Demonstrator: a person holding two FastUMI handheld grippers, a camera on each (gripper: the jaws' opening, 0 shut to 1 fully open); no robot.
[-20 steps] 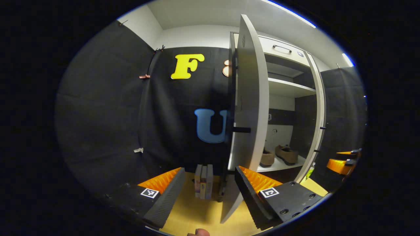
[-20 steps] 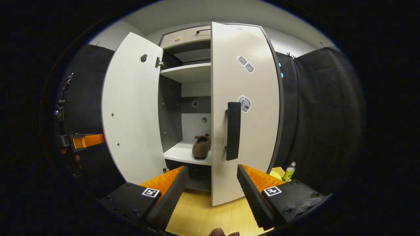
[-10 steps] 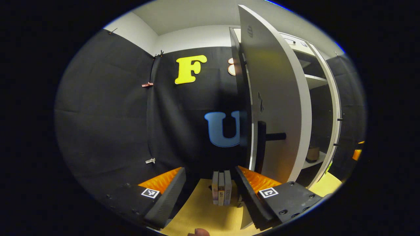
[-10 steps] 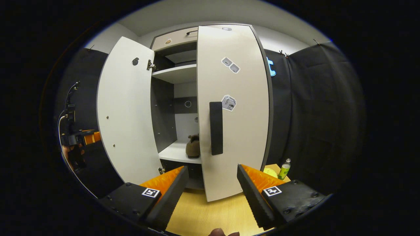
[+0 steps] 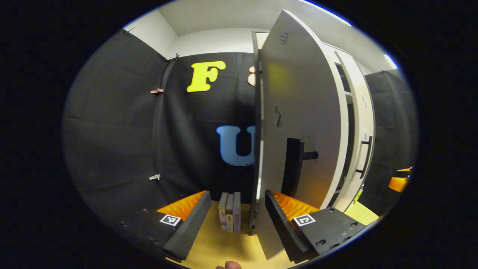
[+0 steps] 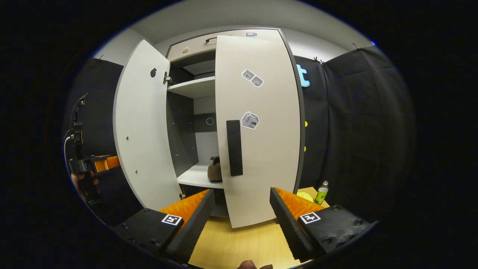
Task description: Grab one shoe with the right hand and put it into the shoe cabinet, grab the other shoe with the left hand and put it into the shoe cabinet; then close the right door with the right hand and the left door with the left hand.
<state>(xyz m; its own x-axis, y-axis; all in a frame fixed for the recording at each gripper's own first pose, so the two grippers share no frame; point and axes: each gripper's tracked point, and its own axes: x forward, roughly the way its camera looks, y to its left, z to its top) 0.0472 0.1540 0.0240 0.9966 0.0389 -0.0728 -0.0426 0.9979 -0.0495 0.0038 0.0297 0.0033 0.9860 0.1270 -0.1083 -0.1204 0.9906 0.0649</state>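
In the left gripper view the left gripper (image 5: 234, 220) gapes empty before the half-open left door (image 5: 298, 112), books (image 5: 230, 211) standing beside it, while in the right gripper view the right gripper (image 6: 242, 220) gapes empty before the nearly closed right door (image 6: 261, 149), which partly hides a shoe (image 6: 214, 172) on the cabinet shelf (image 6: 196, 177), a bottle (image 6: 321, 192) standing right.

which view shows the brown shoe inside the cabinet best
The right gripper view: the brown shoe sits on the white lower shelf, partly hidden behind the white right door. In the left gripper view the grey-white left door stands across the cabinet opening, so I cannot make out the shoe.
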